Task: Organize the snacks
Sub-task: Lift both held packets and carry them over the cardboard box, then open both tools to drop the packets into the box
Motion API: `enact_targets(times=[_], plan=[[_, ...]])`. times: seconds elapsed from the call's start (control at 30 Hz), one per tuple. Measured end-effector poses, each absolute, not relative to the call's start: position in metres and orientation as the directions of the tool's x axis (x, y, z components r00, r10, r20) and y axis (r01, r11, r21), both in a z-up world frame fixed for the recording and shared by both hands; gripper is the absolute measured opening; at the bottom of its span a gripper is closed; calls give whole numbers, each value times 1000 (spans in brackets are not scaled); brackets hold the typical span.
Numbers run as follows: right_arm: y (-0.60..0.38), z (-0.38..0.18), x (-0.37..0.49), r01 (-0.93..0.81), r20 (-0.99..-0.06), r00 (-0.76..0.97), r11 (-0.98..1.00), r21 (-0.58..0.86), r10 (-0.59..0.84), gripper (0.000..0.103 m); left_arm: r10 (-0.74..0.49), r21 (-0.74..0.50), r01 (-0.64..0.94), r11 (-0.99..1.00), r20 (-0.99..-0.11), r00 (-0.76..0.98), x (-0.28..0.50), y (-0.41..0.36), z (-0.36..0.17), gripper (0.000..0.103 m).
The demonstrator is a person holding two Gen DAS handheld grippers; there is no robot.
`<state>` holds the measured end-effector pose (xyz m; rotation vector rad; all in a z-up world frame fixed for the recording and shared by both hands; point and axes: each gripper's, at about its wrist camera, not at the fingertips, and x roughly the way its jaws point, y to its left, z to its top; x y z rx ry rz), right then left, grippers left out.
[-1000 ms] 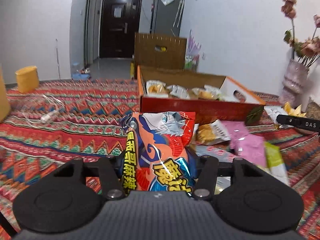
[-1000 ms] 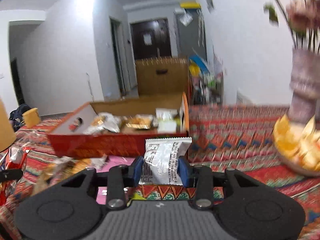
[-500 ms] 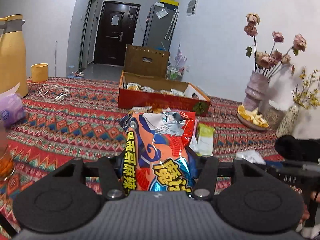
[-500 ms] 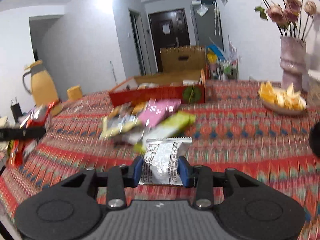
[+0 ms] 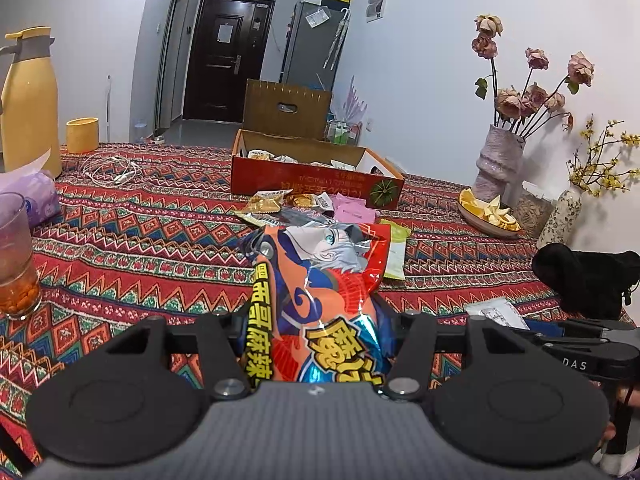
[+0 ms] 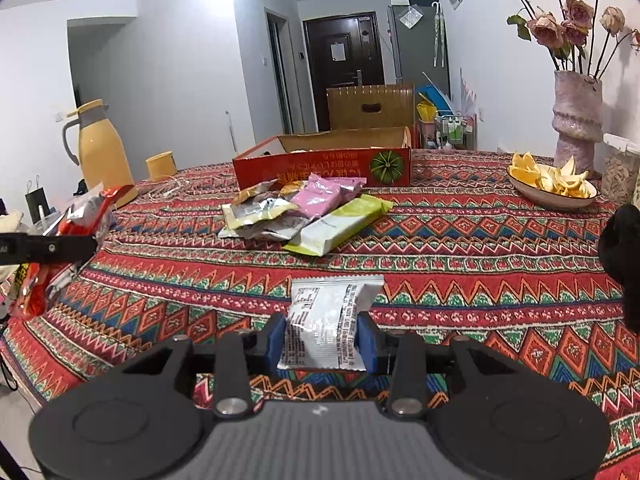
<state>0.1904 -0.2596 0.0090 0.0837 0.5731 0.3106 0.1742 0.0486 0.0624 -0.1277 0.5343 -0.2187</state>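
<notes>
My left gripper [image 5: 318, 344] is shut on a large orange and red snack bag [image 5: 320, 292] with a cartoon face, held upright above the patterned tablecloth. My right gripper [image 6: 323, 342] is shut on a small silver packet [image 6: 326, 324] printed with black text. Far across the table lies an open red box [image 5: 316, 178] holding several snack packets. A loose pile of packets [image 6: 296, 212], among them pink ones and a lime-green one, sits just in front of that box [image 6: 324, 166]. In the right wrist view the left gripper and its bag [image 6: 60, 240] show at the left edge.
A yellow thermos jug [image 5: 28, 100] and a yellow cup [image 5: 82, 135] stand at the left, with a glass [image 5: 16, 256] and a white cable [image 5: 114, 170]. A bowl of peel [image 6: 552, 184] and a vase of dried roses [image 6: 576, 120] stand at the right. A black gloved hand [image 5: 588, 280] is nearby.
Both grippers have pulled back from the red box toward the near side of the table, each still holding its snack. The box and the pile of packets now look far off.
</notes>
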Motion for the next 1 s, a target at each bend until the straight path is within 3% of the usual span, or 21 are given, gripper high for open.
enact_targets(times=[0.27,0.6,0.77,1.0], plan=[[-266,47,232,-318,-423,843,942,109,333,37,-281,-195,218,956,-407,869,237,60,106,56],[-273,120,365,-358,-311,886,934,14,344,37,-292,-211,226,951,-374,880,385,62,147,56],[-271,132,452,-386,-321,863,919,80,391,37,-292,-201,229,953,-394,871,465,52,148,56],[-250,103,567,-388,-414,802,902,190,432,37,-265,-194,195,961,-468,843,564,44,125,56]])
